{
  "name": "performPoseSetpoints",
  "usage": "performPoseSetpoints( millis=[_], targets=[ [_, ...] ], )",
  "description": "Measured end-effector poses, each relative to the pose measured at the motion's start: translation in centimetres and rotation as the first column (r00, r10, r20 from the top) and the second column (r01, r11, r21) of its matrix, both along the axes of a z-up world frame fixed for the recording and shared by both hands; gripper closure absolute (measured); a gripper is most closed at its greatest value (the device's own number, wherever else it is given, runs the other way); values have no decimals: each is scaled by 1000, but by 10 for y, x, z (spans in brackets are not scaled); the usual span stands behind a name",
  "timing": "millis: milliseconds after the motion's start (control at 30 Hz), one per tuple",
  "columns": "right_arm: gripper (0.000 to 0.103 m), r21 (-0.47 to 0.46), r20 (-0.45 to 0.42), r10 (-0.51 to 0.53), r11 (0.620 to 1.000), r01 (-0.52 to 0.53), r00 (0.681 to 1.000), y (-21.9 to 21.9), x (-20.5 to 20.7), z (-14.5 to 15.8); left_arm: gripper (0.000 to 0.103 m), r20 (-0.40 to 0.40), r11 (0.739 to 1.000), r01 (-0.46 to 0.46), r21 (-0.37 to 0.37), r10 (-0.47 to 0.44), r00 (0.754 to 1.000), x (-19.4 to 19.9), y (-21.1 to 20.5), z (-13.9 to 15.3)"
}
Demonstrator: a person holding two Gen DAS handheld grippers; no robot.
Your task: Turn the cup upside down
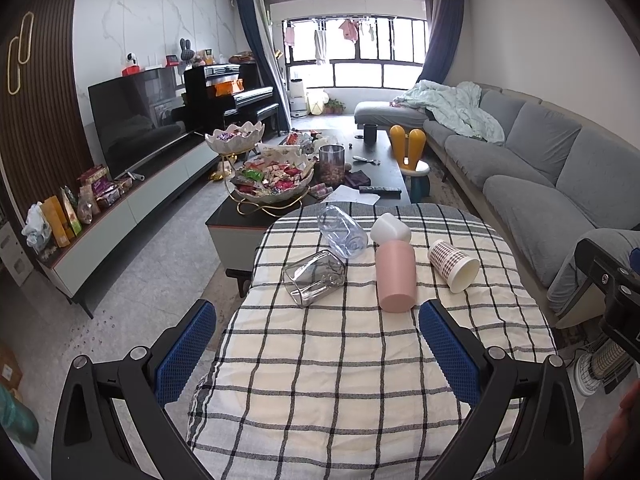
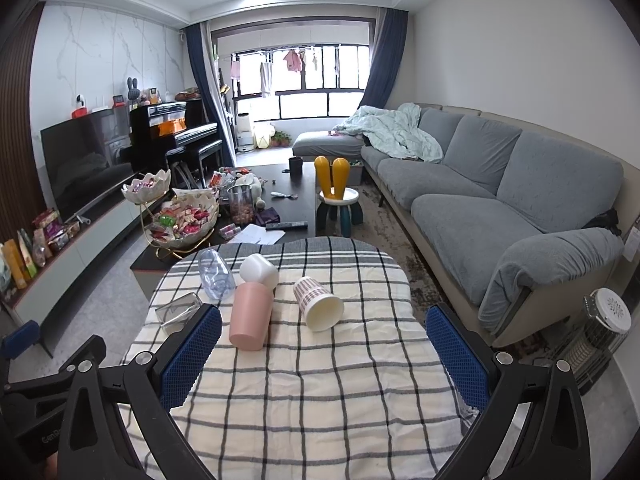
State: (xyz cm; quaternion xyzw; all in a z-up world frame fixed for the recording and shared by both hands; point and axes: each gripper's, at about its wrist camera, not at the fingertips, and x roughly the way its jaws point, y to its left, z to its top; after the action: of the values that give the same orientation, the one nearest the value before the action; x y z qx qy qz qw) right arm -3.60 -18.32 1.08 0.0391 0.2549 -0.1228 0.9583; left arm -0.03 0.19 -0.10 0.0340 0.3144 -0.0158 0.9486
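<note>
Right now my left gripper (image 1: pixel 318 344) hangs over the near part of the checked tablecloth (image 1: pixel 340 380) with its blue pads (image 1: pixel 186 354) spread wide and nothing between them. My right gripper (image 2: pixel 324 354) is the same: pads (image 2: pixel 456 354) far apart, holding nothing, above the cloth's near half.

Five cups lie on their sides in a cluster on the far half of the table, well ahead of both claws. The pink cup (image 1: pixel 396 276) lies nearest the middle, its closed base toward me. Behind it, touching its far end, is a white cup (image 1: pixel 391 229). To the right, a little apart, the checked paper cup (image 1: pixel 454 266) lies with its open mouth toward me and to the right. To the left sits the clear square glass (image 1: pixel 314 283), and behind that the bluish clear plastic cup (image 1: pixel 342 232).

Beyond the table stand a dark coffee table (image 1: pixel 384 160) with tiered snack bowls (image 1: pixel 272 178), and a grey sofa (image 1: pixel 532 160) along the right.
</note>
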Motion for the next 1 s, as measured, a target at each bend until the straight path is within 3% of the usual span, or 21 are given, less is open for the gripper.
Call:
performPoseSetpoints(
  millis=[1000],
  targets=[
    [0, 2, -4, -1, 1000, 1, 1000, -1, 1, 0, 0, -6, 1000, 1, -2, -1, 1000, 0, 0, -2]
  ],
)
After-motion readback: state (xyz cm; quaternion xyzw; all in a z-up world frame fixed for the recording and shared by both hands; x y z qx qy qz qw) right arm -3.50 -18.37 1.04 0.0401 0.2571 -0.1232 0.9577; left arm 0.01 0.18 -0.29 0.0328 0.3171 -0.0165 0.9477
